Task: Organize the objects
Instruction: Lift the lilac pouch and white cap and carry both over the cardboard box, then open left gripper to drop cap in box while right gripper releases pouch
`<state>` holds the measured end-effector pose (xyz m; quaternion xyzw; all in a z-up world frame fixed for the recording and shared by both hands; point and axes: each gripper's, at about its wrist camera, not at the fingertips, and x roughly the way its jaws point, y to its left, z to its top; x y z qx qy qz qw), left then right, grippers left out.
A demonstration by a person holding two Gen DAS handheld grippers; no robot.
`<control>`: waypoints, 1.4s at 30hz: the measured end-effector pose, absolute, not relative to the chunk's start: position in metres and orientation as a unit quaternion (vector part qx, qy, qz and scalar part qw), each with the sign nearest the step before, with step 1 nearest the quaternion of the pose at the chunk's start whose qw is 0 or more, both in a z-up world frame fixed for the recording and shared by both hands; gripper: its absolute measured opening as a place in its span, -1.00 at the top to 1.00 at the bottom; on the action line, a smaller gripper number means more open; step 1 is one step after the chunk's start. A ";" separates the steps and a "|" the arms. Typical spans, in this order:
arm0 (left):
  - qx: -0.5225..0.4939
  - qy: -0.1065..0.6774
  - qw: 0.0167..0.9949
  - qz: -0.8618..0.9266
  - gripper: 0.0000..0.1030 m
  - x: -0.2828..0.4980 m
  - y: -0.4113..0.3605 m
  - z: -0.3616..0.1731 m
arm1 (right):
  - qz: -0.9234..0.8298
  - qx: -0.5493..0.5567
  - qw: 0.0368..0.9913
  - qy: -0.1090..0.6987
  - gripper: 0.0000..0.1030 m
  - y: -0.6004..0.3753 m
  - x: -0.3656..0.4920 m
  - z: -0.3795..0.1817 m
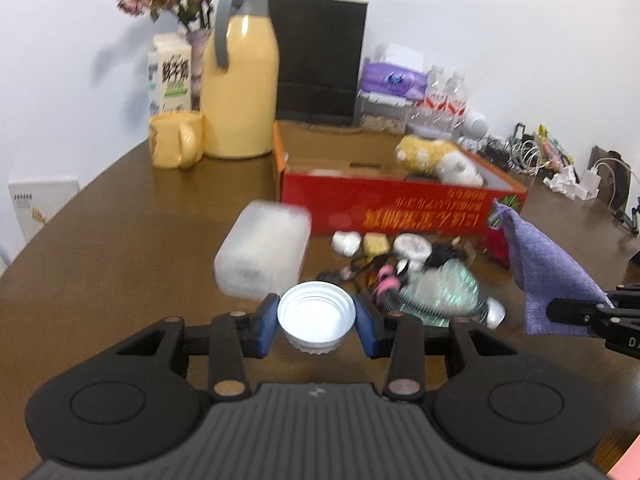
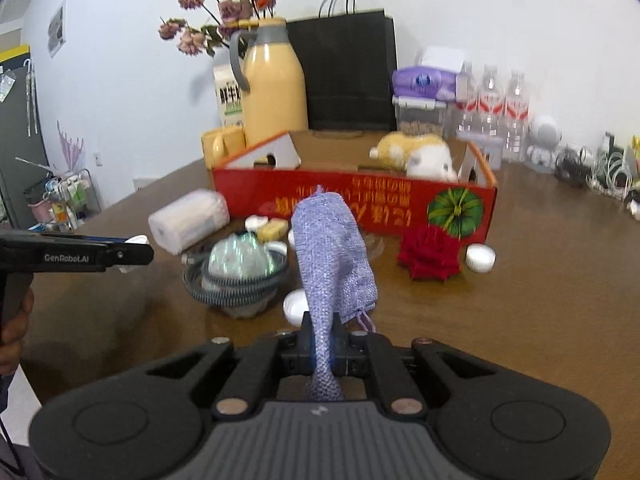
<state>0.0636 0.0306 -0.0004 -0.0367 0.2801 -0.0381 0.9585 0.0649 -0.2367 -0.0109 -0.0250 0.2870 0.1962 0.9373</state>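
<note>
Two grippers, two grips. Your right gripper [image 2: 322, 344] pinches the purple knit pouch [image 2: 332, 248] tight at one end; the pouch is off the table and stretches away toward the red box [image 2: 352, 204]. Your left gripper [image 1: 316, 322], marked "GenRobot.AI", squeezes a white lid [image 1: 316, 314], hollow side up, above the table [image 1: 120, 220].

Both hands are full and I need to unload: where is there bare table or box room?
Free: the red box floor left of the plush toy; bare table left of the cotton-swab case. Crowded: the strip before the box, from the cable coil to the red rose.
</note>
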 end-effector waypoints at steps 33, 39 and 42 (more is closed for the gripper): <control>-0.037 0.232 0.971 -0.046 0.20 0.291 -0.020 0.046 | 0.209 -0.056 0.950 0.224 0.91 -0.185 0.301 0.035; -0.033 0.273 0.961 -0.029 0.20 0.315 -0.015 0.021 | 0.202 -0.035 0.946 0.253 0.91 -0.198 0.323 0.013; -0.027 0.279 0.959 -0.030 0.20 0.316 -0.017 0.016 | 0.201 -0.029 0.943 0.265 0.91 -0.202 0.329 0.007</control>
